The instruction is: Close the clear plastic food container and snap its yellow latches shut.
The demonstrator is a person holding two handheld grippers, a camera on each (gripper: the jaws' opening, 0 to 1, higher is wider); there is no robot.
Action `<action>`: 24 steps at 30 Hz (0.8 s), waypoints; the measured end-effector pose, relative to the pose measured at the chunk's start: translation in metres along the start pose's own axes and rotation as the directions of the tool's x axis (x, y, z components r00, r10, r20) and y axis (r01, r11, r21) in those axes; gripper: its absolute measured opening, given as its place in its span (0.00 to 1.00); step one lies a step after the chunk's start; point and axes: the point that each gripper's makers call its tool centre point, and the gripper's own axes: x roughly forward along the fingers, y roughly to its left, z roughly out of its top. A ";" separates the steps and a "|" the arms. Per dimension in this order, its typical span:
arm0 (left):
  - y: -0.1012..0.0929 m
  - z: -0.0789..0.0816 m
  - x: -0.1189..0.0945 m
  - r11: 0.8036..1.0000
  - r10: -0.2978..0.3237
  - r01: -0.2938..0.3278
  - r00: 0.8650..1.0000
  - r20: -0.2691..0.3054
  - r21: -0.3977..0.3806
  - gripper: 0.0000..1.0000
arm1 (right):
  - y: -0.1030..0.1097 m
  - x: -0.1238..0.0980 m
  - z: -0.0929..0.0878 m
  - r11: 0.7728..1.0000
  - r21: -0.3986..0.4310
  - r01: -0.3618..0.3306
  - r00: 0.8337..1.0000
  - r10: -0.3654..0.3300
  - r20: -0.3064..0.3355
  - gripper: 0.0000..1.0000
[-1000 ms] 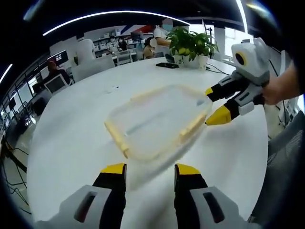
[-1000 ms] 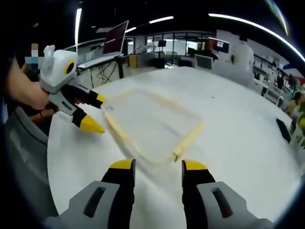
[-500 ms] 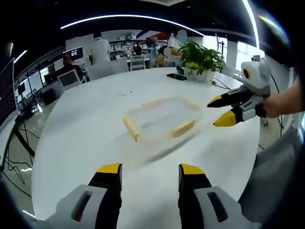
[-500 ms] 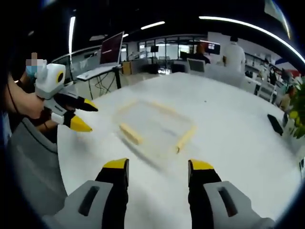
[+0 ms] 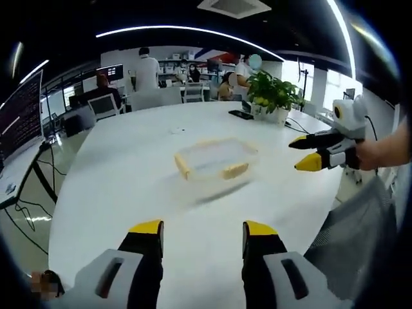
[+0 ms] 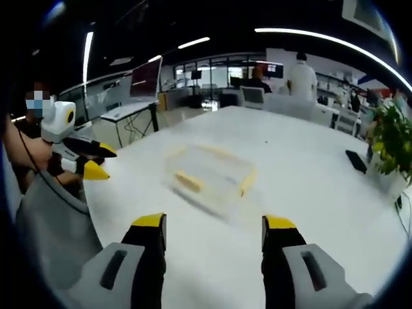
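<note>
Both grippers have pulled back from the clear food container (image 5: pixel 214 158) since a second ago; it now sits smaller in both views, well apart from the jaws. It rests closed on the round white table (image 5: pixel 116 187), its yellow latches (image 5: pixel 234 170) lying against the sides. The left gripper (image 5: pixel 201 230) has its jaws spread with nothing between them. The right gripper (image 6: pixel 215 224) is likewise spread and holds nothing. Bare tabletop rings the container. A potted plant (image 5: pixel 270 93) and a dark phone (image 5: pixel 240 114) stand toward 1 o'clock near the far edge.
</note>
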 end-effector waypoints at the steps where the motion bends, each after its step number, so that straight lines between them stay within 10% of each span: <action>1: -0.001 -0.001 -0.002 1.000 0.001 -0.001 1.000 0.002 -0.014 0.43 | 0.000 -0.002 0.000 1.000 0.008 0.006 1.000 -0.006 0.003 0.58; 24: -0.009 -0.003 -0.029 0.985 0.058 -0.044 0.995 0.080 -0.169 0.50 | 0.007 -0.036 -0.010 0.993 0.082 0.089 0.994 -0.093 0.049 0.64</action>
